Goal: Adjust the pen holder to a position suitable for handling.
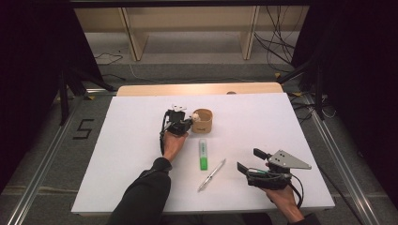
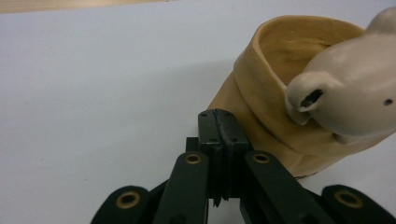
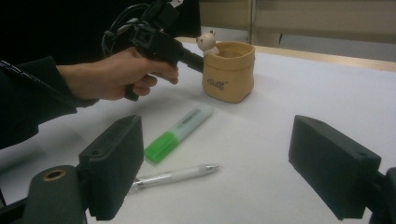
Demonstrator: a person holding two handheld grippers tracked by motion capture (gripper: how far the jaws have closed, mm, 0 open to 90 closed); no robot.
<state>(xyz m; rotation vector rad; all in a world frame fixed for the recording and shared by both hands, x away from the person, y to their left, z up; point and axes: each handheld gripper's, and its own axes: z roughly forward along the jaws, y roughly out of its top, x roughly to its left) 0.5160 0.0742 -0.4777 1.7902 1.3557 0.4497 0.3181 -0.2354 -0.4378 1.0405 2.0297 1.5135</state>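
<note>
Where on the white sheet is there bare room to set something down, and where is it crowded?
Free: the sheet left of the left claw, and the strip right of the cup, above the right claw. Crowded: the middle, where cup, highlighter and pen lie close.

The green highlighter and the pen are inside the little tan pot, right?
No. The green highlighter and the pen lie on the white table, in front of the tan pot. The high view shows it.
</note>
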